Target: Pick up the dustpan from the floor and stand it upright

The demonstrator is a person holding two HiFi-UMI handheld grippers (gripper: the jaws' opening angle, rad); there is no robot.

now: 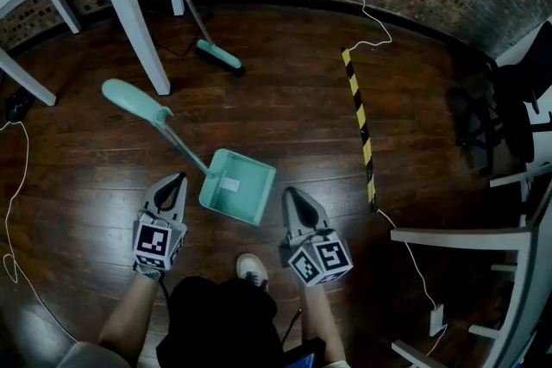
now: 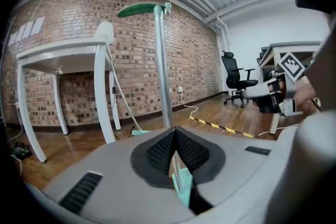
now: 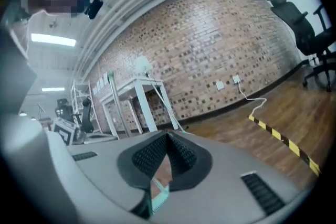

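The teal dustpan [image 1: 238, 184] stands upright on the wooden floor just in front of me, its long pole rising to a teal grip [image 1: 135, 102]. In the left gripper view the pole [image 2: 160, 65] stands vertical ahead, with the pan [image 2: 182, 188] showing below the jaws. My left gripper [image 1: 179, 177] [image 2: 175, 130] is shut with nothing in it, just left of the pan. My right gripper [image 1: 287, 191] [image 3: 169, 135] is also shut and holds nothing, just right of the pan. Neither gripper touches the dustpan.
A broom [image 1: 219, 55] leans by the white table [image 1: 129, 9] at the back left. Yellow-black tape [image 1: 360, 118] and a white cable run across the floor on the right. An office chair [image 1: 504, 112] and another white table [image 1: 470, 238] stand at the right. My shoe [image 1: 252, 269] is below the pan.
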